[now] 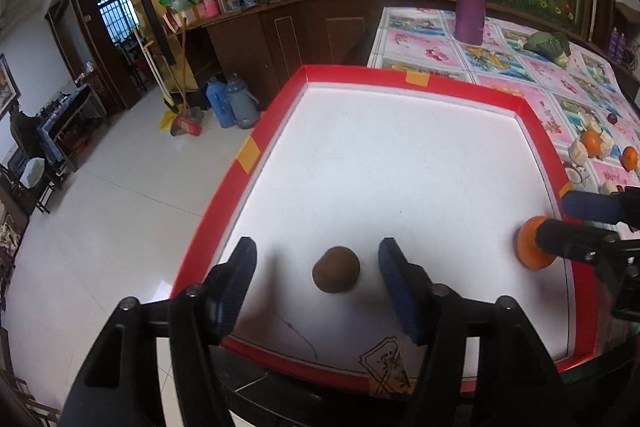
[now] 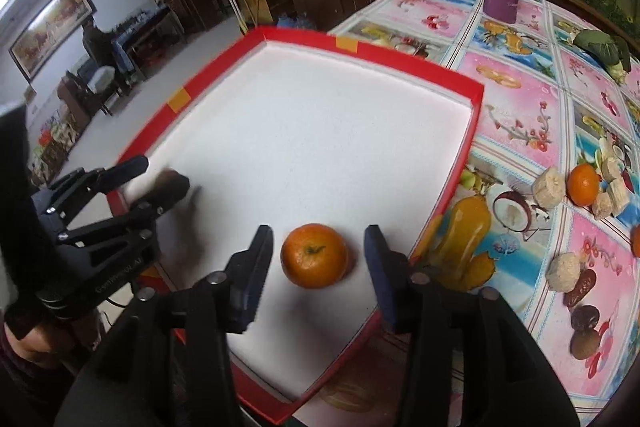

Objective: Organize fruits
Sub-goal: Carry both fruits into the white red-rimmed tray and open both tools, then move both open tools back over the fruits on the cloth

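Left gripper (image 1: 318, 283) up close, fingers spread wide, a brown fruit (image 1: 336, 269) lying loose between them on the white floor of the red-rimmed tray (image 1: 404, 74). Over at the right gripper (image 2: 318, 263), fingers spread too, clear of the orange (image 2: 314, 255) sitting near the tray's edge. More fruit waits on the flowered tabletop (image 2: 516, 115).

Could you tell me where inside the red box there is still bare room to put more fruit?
Most of the red box floor is bare, towards its far walls. Only the near edge is taken: brown fruit left, orange right.
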